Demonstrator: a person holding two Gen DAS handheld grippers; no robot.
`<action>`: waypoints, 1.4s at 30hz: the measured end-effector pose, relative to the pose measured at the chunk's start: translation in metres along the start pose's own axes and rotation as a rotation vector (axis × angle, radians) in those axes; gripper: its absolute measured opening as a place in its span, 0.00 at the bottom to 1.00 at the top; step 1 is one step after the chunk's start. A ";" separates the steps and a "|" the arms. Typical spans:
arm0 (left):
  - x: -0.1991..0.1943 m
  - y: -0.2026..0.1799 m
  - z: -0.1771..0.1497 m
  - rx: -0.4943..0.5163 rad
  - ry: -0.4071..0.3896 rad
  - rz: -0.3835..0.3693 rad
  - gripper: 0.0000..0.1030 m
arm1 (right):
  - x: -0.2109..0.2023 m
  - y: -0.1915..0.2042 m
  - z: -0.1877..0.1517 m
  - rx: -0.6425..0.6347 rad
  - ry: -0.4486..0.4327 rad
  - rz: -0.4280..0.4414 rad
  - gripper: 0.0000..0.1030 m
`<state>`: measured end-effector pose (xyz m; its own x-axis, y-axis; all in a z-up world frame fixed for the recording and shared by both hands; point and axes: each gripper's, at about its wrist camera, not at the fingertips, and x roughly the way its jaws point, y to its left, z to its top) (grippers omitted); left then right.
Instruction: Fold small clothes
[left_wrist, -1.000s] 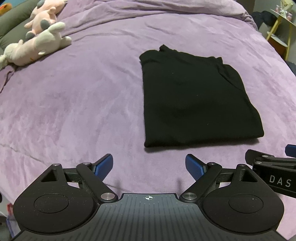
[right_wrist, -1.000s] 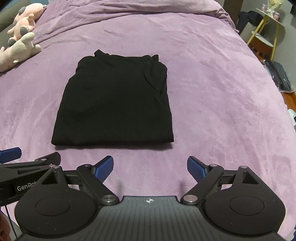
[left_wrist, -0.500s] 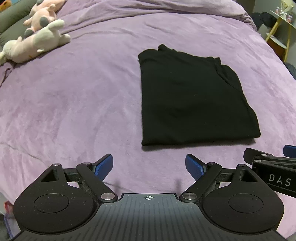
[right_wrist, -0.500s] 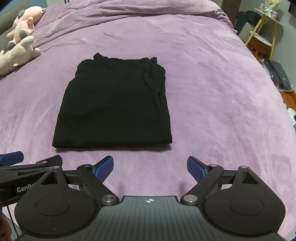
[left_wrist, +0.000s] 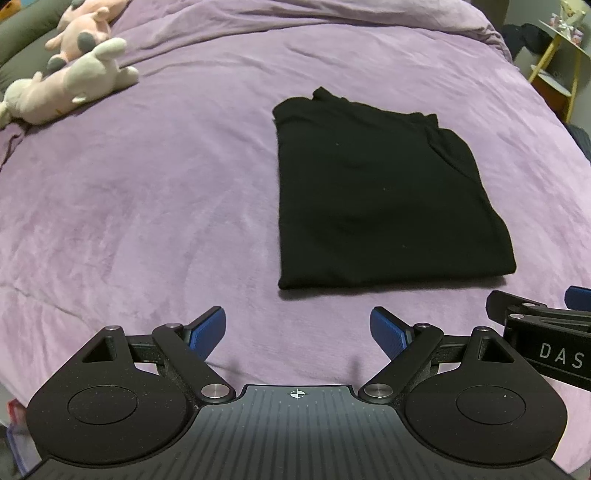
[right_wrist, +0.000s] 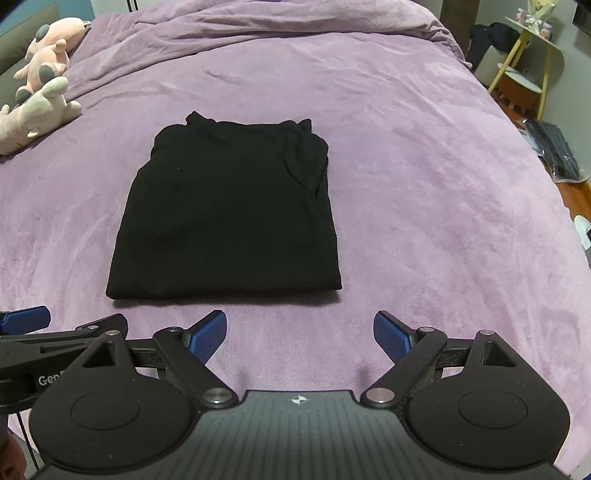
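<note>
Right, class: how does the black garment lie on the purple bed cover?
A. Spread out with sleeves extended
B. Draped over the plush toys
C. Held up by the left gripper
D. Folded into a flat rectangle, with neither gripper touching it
D: the black garment lies folded flat on the purple bed cover, and both the left gripper and the right gripper stand open short of it.
</note>
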<state>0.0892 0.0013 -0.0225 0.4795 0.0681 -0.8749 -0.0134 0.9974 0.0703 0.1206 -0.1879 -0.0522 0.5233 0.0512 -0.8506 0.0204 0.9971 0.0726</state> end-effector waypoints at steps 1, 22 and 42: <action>0.000 0.000 0.000 0.000 -0.001 0.001 0.88 | 0.000 0.000 0.000 -0.001 0.000 -0.001 0.85; -0.005 -0.003 0.001 0.006 -0.001 0.003 0.88 | -0.005 -0.003 0.002 -0.001 -0.016 -0.011 0.85; -0.003 -0.004 0.002 0.015 0.002 0.006 0.88 | -0.004 -0.004 0.005 -0.002 -0.014 -0.016 0.85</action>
<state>0.0900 -0.0028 -0.0191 0.4781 0.0742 -0.8752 -0.0030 0.9966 0.0829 0.1232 -0.1919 -0.0467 0.5350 0.0340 -0.8442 0.0277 0.9979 0.0578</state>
